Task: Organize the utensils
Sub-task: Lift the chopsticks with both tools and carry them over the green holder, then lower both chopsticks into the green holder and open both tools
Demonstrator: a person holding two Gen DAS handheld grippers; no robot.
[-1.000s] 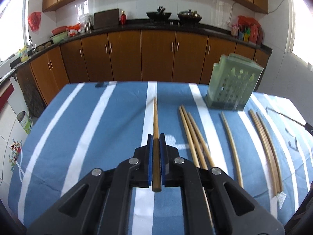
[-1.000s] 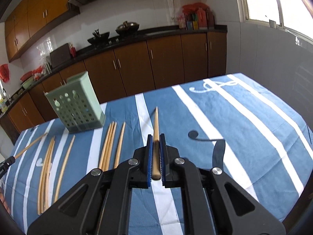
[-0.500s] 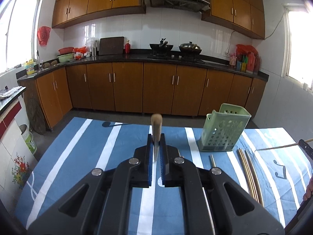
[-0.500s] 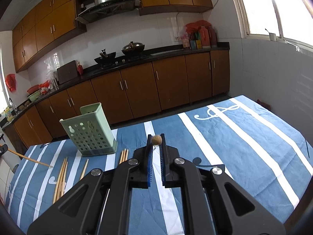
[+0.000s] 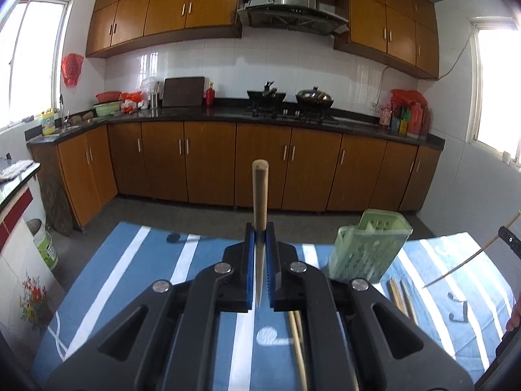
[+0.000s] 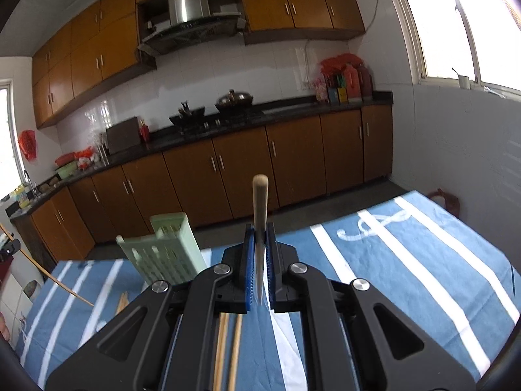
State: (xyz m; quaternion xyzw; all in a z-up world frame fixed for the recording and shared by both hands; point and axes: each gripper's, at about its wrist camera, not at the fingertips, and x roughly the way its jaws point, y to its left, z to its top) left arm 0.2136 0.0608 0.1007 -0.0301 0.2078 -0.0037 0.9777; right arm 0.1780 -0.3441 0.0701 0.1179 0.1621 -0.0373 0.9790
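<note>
A wooden chopstick [image 5: 260,195] stands clamped between the blue pads of the left gripper [image 5: 259,260], its thick round end up above the jaws and its thin end down between the fingers. The right gripper [image 6: 259,260] is clamped the same way on a second chopstick [image 6: 260,202], thick end up.

Ahead and to the right of the left gripper stands a pale green holder [image 5: 368,247] with holes in its walls, on a table under a blue cloth with white stripes [image 5: 136,270]. For the right gripper the same holder [image 6: 166,251] is ahead and to the left, leaning in that view.

Loose chopsticks [image 5: 399,296] lie on the cloth just beside the holder's foot, and more [image 6: 228,348] show beneath the right gripper's body. Beyond the table is a run of brown kitchen cabinets [image 5: 208,163].
</note>
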